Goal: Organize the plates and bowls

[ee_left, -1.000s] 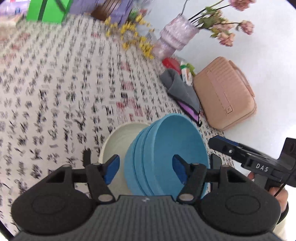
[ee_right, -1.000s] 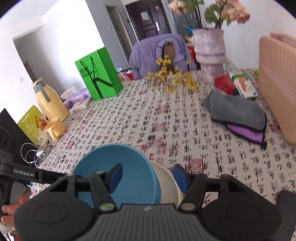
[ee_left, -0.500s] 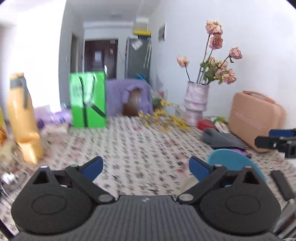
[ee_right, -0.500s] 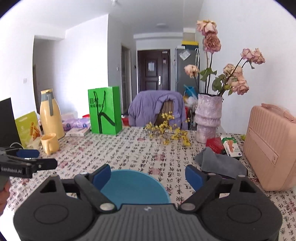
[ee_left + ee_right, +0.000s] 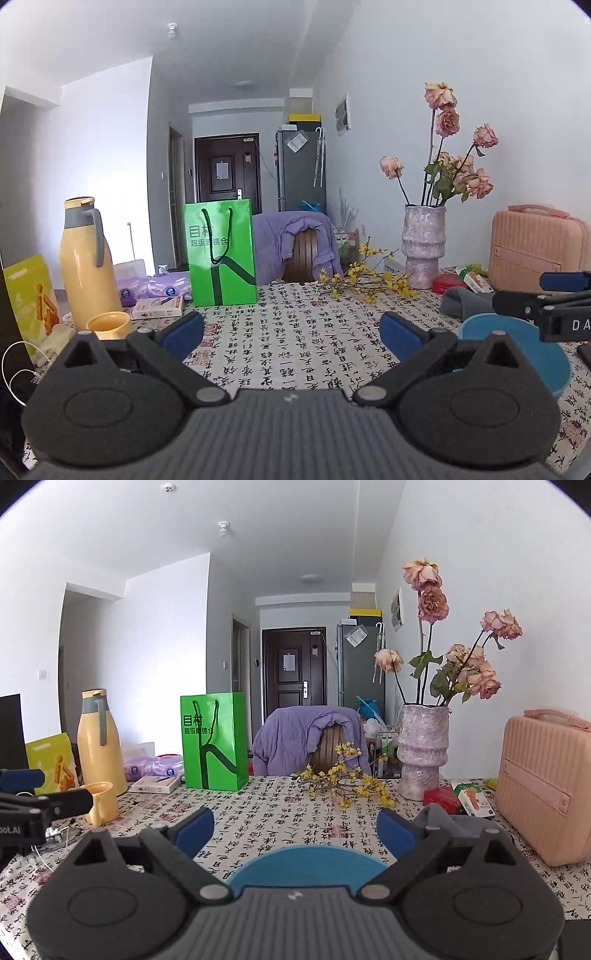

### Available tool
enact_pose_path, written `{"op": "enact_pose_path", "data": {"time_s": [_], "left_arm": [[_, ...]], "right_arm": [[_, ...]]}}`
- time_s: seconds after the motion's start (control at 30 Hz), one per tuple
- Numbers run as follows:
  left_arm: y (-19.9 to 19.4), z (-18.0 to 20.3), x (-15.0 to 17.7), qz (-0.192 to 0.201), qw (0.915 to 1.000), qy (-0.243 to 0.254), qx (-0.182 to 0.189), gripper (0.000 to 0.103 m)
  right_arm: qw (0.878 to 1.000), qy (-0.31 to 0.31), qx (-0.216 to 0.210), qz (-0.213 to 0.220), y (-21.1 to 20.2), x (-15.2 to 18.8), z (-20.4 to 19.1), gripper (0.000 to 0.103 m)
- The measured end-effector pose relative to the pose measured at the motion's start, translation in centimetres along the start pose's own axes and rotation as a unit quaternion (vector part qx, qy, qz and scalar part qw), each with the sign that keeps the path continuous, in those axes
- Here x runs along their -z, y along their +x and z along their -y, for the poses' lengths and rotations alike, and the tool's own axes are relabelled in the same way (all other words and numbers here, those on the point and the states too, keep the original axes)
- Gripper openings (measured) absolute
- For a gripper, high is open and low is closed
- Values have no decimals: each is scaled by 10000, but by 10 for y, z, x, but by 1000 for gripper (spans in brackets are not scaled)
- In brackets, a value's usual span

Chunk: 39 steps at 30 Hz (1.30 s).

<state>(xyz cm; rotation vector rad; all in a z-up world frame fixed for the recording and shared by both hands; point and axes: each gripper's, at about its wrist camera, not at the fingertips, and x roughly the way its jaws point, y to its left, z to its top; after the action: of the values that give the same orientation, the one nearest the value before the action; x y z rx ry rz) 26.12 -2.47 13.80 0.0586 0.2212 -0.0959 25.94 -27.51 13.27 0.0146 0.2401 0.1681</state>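
Note:
A stack of blue bowls (image 5: pixel 517 343) sits on the patterned tablecloth at the right of the left wrist view. In the right wrist view the blue bowls (image 5: pixel 306 864) lie low in the middle, just past the gripper body. My left gripper (image 5: pixel 291 334) is open and empty, level above the table, left of the bowls. My right gripper (image 5: pixel 295 829) is open and empty, just above and behind the bowls. The white bowl seen earlier is hidden.
A green paper bag (image 5: pixel 221 254), yellow thermos (image 5: pixel 86 258) and yellow cup (image 5: pixel 109 325) stand at the left. A vase of roses (image 5: pixel 424 753), grey cloth (image 5: pixel 458 823), small boxes (image 5: pixel 472 801) and pink case (image 5: pixel 546 786) are at the right. Yellow flower sprigs (image 5: pixel 340 782) lie mid-table.
Both grippers have tilted up from looking down on the bowls to looking level across the table, and both jaws have opened wider. The bowls stay on the table.

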Motion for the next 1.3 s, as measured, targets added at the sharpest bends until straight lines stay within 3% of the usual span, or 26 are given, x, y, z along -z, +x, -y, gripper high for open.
{"op": "enact_pose_path", "data": {"time_s": [0.57, 1.3], "left_arm": [[-46, -9, 36, 15, 9994, -308, -142, 103], [-149, 3, 103, 14, 9986, -329, -407, 103]], "right_arm": [[9993, -240, -17, 303, -53, 21, -29, 96], [9996, 9, -12, 300, -146, 97, -63, 98]]}}
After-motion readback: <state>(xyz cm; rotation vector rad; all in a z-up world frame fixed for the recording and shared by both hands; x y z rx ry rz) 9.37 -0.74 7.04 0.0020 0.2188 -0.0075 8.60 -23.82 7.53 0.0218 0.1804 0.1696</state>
